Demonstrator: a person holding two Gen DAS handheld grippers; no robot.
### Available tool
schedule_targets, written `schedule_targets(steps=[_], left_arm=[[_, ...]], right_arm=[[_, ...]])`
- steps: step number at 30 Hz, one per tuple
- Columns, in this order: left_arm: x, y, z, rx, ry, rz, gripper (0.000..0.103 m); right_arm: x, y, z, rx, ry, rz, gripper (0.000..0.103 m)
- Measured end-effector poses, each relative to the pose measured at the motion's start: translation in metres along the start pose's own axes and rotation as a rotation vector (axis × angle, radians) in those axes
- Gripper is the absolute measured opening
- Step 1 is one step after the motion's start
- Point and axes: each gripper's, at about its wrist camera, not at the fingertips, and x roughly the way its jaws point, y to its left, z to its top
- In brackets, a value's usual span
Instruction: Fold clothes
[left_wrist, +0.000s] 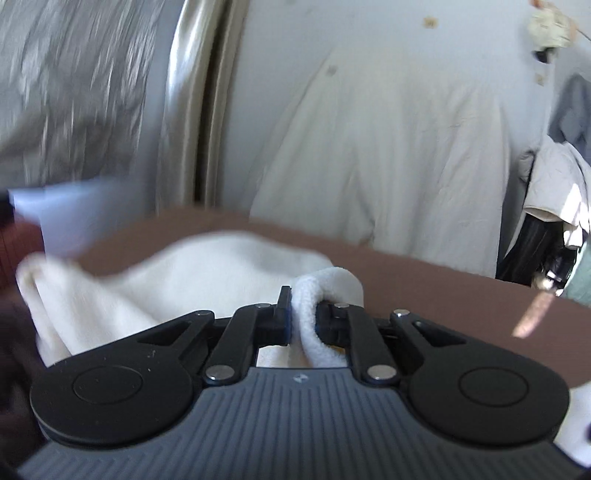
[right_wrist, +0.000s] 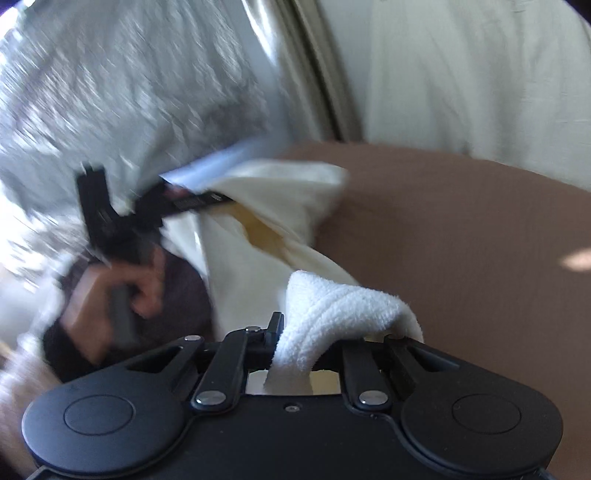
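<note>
Both grippers are pinching a white garment above a brown table.

The left gripper (left_wrist: 303, 314) is clamping a thick fold of the garment (left_wrist: 207, 269), and the right gripper (right_wrist: 314, 343) is gripping another bunched edge of it. The cloth is hanging between them over the table (right_wrist: 461, 240). A hand (right_wrist: 110, 295) is holding the left gripper's handle.

Left gripper (left_wrist: 303, 314) fingers clamped on white garment (left_wrist: 325, 295); right gripper (right_wrist: 325, 343) likewise. Person's hand (right_wrist: 110, 295) grips the left gripper's handle, blurred.
</note>
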Motion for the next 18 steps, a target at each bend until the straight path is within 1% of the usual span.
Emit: schedule_targets(steps=[3,4,5,6,8,9,10,11,13,14,15,16,17,18], left_arm=[[-0.016,-0.011,0.007,0.018,-0.037,-0.052,0.009],[-0.022,-0.014,0.009,0.024,-0.049,-0.069,0.009],[-0.027,-0.018,0.012,0.03,-0.061,-0.086,0.009],[-0.032,-0.021,0.014,0.036,-0.073,-0.104,0.009],[-0.044,-0.029,0.018,0.05,-0.098,-0.144,0.009],[-0.05,-0.035,0.02,0.063,-0.114,-0.177,0.009],[-0.058,-0.041,0.022,0.076,-0.131,-0.21,0.009],[-0.065,-0.048,0.025,0.089,-0.148,-0.244,0.009],[-0.076,-0.057,0.029,0.081,-0.175,-0.306,0.009],[-0.082,-0.061,0.031,0.069,-0.186,-0.335,0.009],[-0.087,-0.065,0.032,0.057,-0.197,-0.365,0.009],[-0.092,-0.068,0.034,0.042,-0.209,-0.389,0.009],[-0.096,-0.07,0.036,0.022,-0.225,-0.403,0.009],[-0.099,-0.073,0.037,0.015,-0.234,-0.409,0.009]], right_arm=[[0.003,0.012,0.0,-0.011,0.038,0.162,0.014],[0.005,0.015,-0.002,-0.015,0.067,0.219,0.016],[0.011,0.017,-0.008,-0.017,0.141,0.284,0.019],[0.014,0.019,-0.015,-0.031,0.204,0.328,0.024],[0.009,0.02,-0.027,-0.101,0.257,0.342,0.032],[0.0,0.016,-0.028,-0.134,0.25,0.31,0.038],[-0.01,0.013,-0.029,-0.168,0.242,0.278,0.042],[-0.02,0.007,-0.029,-0.185,0.226,0.257,0.042],[-0.05,-0.019,-0.021,-0.114,0.149,0.282,0.043],[-0.067,-0.038,-0.016,-0.043,0.096,0.321,0.045],[-0.082,-0.056,-0.013,0.029,0.046,0.363,0.052],[-0.097,-0.073,-0.011,0.093,-0.002,0.397,0.055],[-0.109,-0.088,-0.009,0.135,-0.046,0.4,0.055],[-0.12,-0.103,-0.008,0.181,-0.102,0.379,0.056]])
